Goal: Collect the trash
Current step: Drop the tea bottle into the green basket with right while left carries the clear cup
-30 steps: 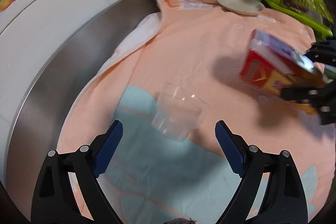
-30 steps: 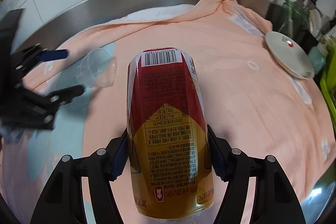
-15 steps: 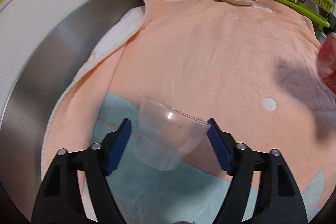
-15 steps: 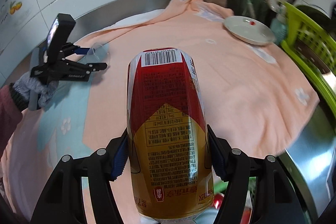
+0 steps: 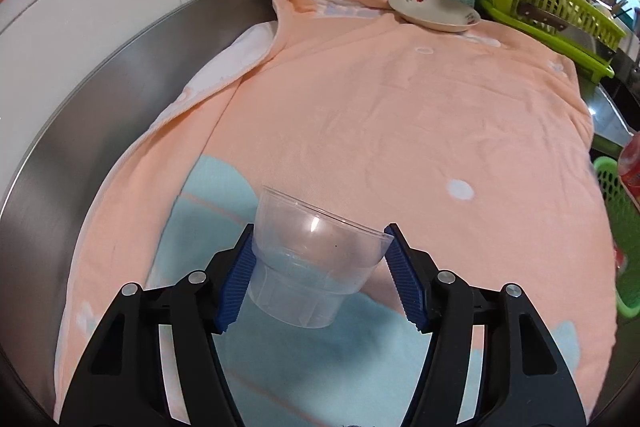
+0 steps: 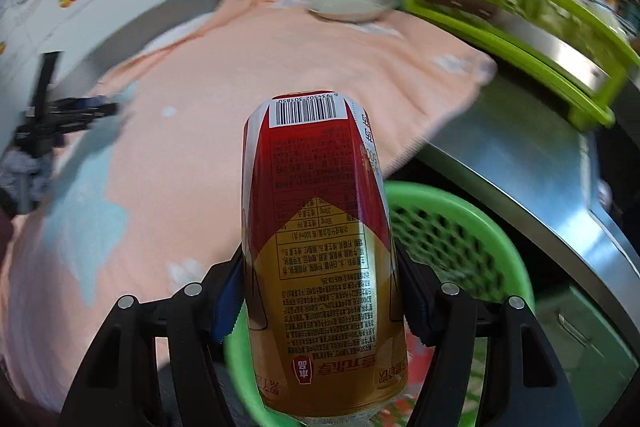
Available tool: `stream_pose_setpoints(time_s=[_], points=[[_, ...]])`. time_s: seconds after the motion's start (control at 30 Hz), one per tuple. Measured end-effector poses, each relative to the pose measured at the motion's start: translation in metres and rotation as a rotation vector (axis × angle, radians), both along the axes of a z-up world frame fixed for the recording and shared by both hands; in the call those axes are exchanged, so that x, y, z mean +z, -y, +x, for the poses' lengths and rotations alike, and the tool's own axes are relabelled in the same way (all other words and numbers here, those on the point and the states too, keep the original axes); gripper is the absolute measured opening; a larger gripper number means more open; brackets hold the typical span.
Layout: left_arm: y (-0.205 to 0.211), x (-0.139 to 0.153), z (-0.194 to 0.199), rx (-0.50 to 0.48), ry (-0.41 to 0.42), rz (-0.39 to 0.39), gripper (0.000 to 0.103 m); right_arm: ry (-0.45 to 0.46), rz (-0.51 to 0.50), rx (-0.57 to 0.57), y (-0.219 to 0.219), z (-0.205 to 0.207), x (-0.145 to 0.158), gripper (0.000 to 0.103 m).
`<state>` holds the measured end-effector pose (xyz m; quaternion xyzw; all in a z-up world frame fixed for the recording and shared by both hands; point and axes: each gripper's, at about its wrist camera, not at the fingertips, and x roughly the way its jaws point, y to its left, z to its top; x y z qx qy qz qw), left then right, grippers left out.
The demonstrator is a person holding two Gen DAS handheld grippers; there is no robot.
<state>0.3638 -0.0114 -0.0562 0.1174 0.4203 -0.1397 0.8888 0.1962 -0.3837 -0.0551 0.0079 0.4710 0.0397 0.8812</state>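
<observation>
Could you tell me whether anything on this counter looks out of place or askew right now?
The peach towel is spread over the steel counter with one edge folded back, white underside showing. A plate sits on it, and the clear plastic cup lies tipped between the closing left gripper pads.

A clear, smooth plastic cup (image 5: 316, 259) sits between the ribbed blue pads (image 5: 236, 279) of the left gripper (image 5: 320, 277) on soft, matt peach cloth (image 5: 360, 107) over brushed steel counter (image 5: 120, 75), while the right gripper (image 6: 320, 295) clamps a glossy printed bottle (image 6: 320, 267) above a green plastic mesh basket (image 6: 460, 239).
</observation>
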Motion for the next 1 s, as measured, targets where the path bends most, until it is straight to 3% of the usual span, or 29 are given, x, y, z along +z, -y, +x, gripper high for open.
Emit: stream_pose_setpoints(time_s=[0.13, 0.27, 0.6, 1.0], points=[[0.01, 0.005, -0.026, 0.0, -0.002, -0.006, 0.063, -0.04, -0.051, -0.071, 0.028, -0.012, -0.021, 0.064], [0.024, 0.013, -0.053, -0.019, 0.005, -0.026, 0.063, -0.091, -0.03, -0.125, 0.052, -0.019, -0.043, 0.064], [0.078, 0.026, -0.113, -0.093, 0.017, -0.083, 0.062, -0.145, -0.053, -0.157, 0.075, -0.021, -0.075, 0.064], [0.175, 0.033, -0.155, -0.251, 0.026, -0.11, 0.062, -0.059, -0.022, -0.142, 0.084, -0.042, -0.049, 0.07]])
